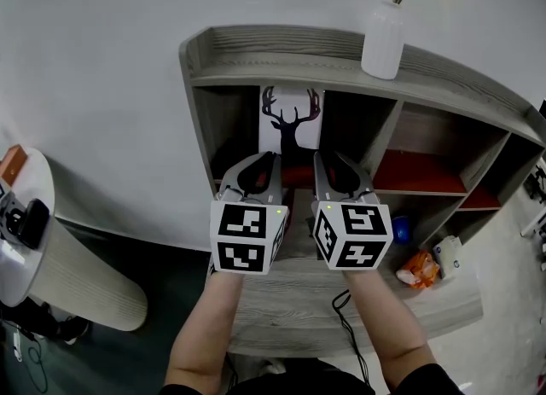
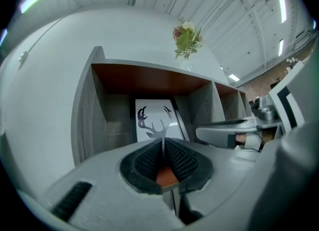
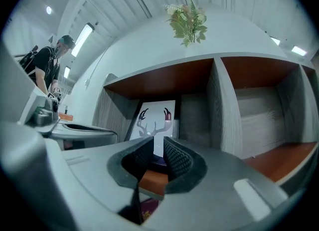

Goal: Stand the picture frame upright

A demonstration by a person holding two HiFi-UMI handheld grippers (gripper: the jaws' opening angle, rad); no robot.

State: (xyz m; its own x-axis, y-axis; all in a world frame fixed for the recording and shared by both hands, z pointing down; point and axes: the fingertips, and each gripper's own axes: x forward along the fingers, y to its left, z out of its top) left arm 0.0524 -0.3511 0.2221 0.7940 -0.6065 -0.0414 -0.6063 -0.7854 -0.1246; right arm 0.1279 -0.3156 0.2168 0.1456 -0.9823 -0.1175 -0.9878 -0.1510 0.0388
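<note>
So the biggest thing here is the grey wood-grain shelf unit (image 1: 281, 43) with the reddish-brown cubby insides, sitting at the back of a grey wooden desk (image 1: 281, 308). The task's thing, a white picture frame with a black deer-antler silhouette (image 1: 291, 120), is in the leftmost upper cubby. As far as I can tell it's already up on its bottom edge, tilted back a bit toward the cubby's rear wall, though I can't see whether it actually touches the wall. On top of the shelf, off to the right, is a plain white ceramic vase (image 1: 383, 39) with some green sprigs in it, nowhere near the action. Then the two claws, side by side and pointing level into that cubby, just in front of the frame's lower part. The left claw (image 2: 163, 142) is pinched together with nothing in it; the frame just shows beyond the tips. The right claw (image 3: 158, 142) is at a narrow gap, and through it I only see the white of the picture behind, so I don't think the pads are pressing on anything. My read: the standing-up bit looks basically done and this is the let-go stage. The next move mostly calls for backing both claws straight out without clipping the bottom edge, since a frame leaning like that could probably slide or tip forward pretty easily.
</note>
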